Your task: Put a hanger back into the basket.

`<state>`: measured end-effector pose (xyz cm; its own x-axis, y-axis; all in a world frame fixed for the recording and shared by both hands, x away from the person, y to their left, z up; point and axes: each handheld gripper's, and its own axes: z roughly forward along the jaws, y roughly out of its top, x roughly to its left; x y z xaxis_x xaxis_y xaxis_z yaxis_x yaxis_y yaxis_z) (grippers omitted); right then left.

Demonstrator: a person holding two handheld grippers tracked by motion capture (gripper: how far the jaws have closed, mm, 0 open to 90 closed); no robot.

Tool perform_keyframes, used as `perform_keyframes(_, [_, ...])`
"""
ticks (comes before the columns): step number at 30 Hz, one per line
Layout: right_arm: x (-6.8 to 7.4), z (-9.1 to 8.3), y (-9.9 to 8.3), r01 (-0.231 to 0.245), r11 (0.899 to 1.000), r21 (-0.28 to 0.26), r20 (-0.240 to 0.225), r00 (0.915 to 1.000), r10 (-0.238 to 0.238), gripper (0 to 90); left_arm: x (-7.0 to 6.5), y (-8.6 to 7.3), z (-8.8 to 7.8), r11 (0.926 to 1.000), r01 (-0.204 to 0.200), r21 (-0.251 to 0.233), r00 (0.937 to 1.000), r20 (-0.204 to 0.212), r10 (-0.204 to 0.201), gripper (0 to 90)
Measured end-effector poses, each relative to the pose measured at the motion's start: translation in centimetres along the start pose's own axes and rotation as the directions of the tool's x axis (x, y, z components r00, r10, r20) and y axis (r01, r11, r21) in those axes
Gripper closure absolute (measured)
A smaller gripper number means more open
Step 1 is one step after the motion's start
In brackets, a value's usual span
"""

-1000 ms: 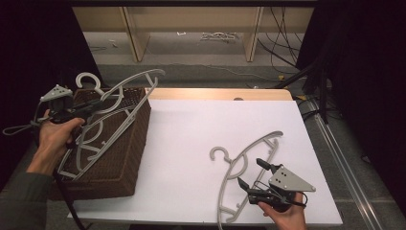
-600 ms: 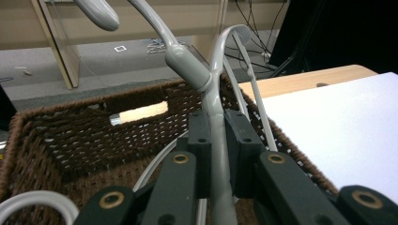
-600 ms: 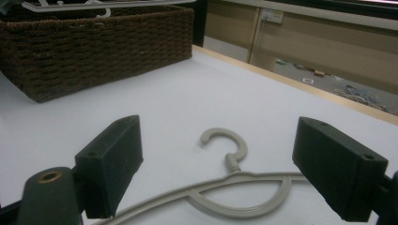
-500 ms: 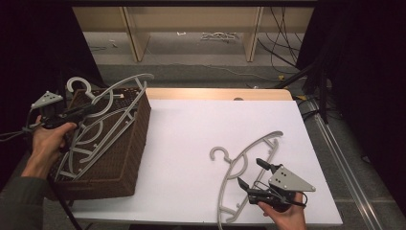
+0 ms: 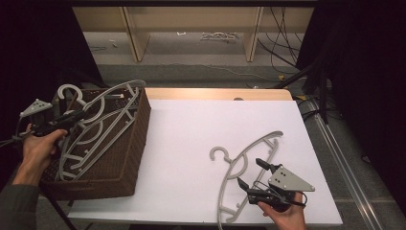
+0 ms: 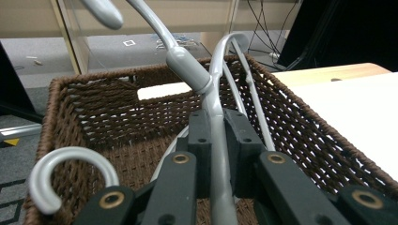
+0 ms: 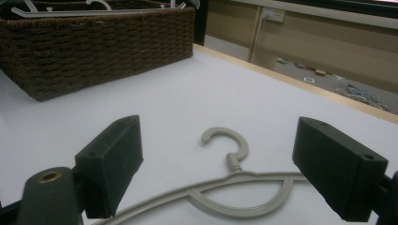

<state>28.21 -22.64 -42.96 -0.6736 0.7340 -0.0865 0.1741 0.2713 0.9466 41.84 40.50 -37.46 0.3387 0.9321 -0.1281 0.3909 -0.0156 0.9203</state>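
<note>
Two grippers work at the near edge of the white table (image 5: 191, 143); the right gripper (image 5: 252, 175), nearest, sits low at the front right with its jaws wide apart, gripping nothing; between those open jaws, in the right gripper view, lies a beige-grey hanger (image 7: 234, 187) flat on the table, its hook (image 7: 225, 138) curling away from the camera; in the high view this loose hanger (image 5: 246, 165) stretches from the front edge toward the middle right, the right gripper's jaws just beside its arm and over it, though whether they touch it cannot be told. Farther left, the left gripper (image 5: 76, 116) is held over a brown wicker basket (image 5: 129, 158) that stands on the left end of the table; its jaws are clamped on the neck of a grey hanger (image 6: 213, 136), as the left gripper view shows, the pads (image 6: 199, 140) pressing the stem from both sides; this held hanger (image 5: 103, 112) tilts over the basket, its shoulder rising above the far rim. More grey hangers (image 5: 81, 148) lie inside the basket below it; one hook (image 6: 61, 173) curls up at the lower left of the left gripper view. Beyond the table stand pale wooden shelves (image 5: 191, 28) and loose cables (image 5: 282, 43) on the floor.
</note>
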Motion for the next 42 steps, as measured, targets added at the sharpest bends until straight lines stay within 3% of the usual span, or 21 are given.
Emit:
perform_keyframes(8, [0.0,0.3,-0.1,-0.005,0.999,-0.033,-0.01,0.9999,0.005,17.3,0.9,-0.6,-1.0,0.9982,0.034,-0.049,0.9992,0.02,-0.033,81.6])
perform_keyframes(13, [0.0,0.2,0.0,-0.005,1.0,-0.02,-0.003,1.0,0.004,17.3,0.9,-0.5,-1.0,0.9982,-0.006,-0.06,0.9991,0.042,0.009,81.9])
perform_keyframes(21, [0.1,0.3,-0.1,-0.017,1.0,-0.022,-0.018,0.9997,0.017,17.3,1.4,-0.8,-0.7,0.9975,-0.057,-0.041,0.9976,0.038,0.059,81.7])
perform_keyframes(24, [0.1,0.0,0.0,-0.022,1.0,0.011,-0.011,0.9997,0.023,17.3,1.6,-1.0,-0.9,0.9967,-0.063,-0.051,0.9966,0.049,0.066,81.7])
perform_keyframes(26, [0.1,0.3,-0.1,-0.008,1.0,-0.018,-0.004,1.0,0.008,17.3,1.8,-1.1,-1.1,0.9968,-0.07,-0.04,0.9967,0.038,0.071,81.9])
perform_keyframes(36, [0.0,0.3,-0.1,-0.009,1.0,-0.02,-0.002,1.0,0.009,17.3,2.3,-1.1,-1.1,0.996,-0.083,-0.034,0.9952,0.05,0.084,82.0])
perform_keyframes(41, [0.0,0.3,-0.1,-0.009,1.0,-0.019,-0.001,1.0,0.009,17.3,2.3,-1.0,-0.6,0.9947,-0.099,-0.025,0.9936,0.052,0.101,82.1])
perform_keyframes(42, [0.0,0.3,-0.2,-0.011,1.0,-0.015,-0.004,0.9999,0.011,17.3,2.3,-1.0,-0.5,0.9928,-0.119,-0.013,0.9917,0.048,0.119,82.2])
